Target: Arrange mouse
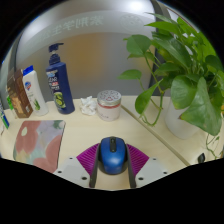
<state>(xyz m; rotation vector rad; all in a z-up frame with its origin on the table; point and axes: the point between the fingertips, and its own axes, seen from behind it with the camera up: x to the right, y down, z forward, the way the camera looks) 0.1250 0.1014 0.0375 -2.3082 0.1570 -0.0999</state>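
Claw (113, 170): fingers closed on mouse (112, 153), blue, rounded, glossy, dark wheel on top, held between purple pads (88, 155). Table (100, 130) beneath. Beyond: small jar (109, 104). Beyond left: bottles (58, 78). Right: potted plant (180, 75).

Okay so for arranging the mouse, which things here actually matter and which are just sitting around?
Part of the job:
blue mouse, standing between the gripper fingers, pads at either side
mouse pad, just ahead to the side

Just lying about:
potted plant
blue pump bottle
white tube
small lidded jar
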